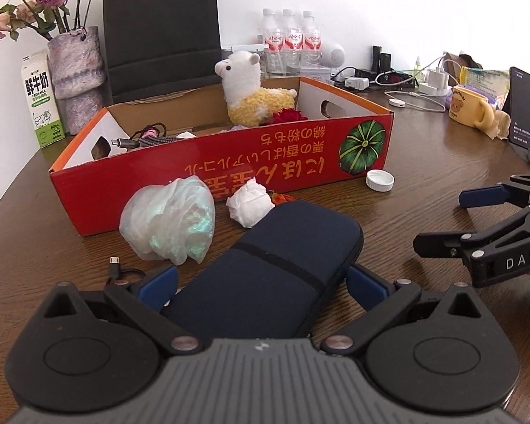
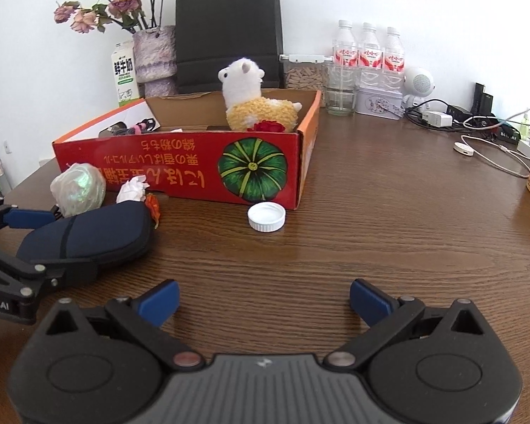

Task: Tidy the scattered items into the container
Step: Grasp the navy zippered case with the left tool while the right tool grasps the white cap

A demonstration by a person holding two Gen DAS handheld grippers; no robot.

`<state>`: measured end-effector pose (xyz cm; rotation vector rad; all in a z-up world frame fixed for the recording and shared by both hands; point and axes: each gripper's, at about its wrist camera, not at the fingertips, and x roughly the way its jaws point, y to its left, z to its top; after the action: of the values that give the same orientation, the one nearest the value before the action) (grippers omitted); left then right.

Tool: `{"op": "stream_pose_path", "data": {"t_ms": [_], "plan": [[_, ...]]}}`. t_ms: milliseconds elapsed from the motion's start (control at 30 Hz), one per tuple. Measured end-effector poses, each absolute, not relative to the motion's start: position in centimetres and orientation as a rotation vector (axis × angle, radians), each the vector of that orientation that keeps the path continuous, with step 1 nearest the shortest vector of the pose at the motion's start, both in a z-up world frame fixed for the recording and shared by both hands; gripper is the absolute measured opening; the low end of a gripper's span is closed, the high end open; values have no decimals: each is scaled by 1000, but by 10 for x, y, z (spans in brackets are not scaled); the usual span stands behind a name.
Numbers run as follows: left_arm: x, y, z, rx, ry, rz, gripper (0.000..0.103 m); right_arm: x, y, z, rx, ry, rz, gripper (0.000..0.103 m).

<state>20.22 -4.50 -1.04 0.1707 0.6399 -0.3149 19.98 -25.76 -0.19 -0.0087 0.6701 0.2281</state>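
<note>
Left gripper (image 1: 261,288) sits around the dark pouch (image 1: 265,265), a blue pad at each side — whether they press it cannot be told.

Right gripper (image 2: 264,302) hangs spread wide over bare wood, the widest free stretch of table (image 2: 388,219). One pouch, one plastic bag (image 1: 169,219), one tissue wad (image 1: 249,202) and one white cap (image 2: 266,216) lie along the red box (image 2: 180,166) — the cap at its front corner; one plush alpaca (image 2: 254,100) stands inside. Three bottles (image 2: 369,53) line the wall.
</note>
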Motion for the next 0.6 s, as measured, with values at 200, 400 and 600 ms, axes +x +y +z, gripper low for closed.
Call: {"op": "stream_pose_path", "data": {"t_ms": [200,400,600], "plan": [[203,-53,-12,196,689,-264,100,201,-254,-3,-40,676,220,103],[194,-56,-8,183,690,-228,82,200,-252,-3,-49,677,220,103],[181,-60,-4,162,671,-201,75,200,-253,-3,-54,677,220,103]]}}
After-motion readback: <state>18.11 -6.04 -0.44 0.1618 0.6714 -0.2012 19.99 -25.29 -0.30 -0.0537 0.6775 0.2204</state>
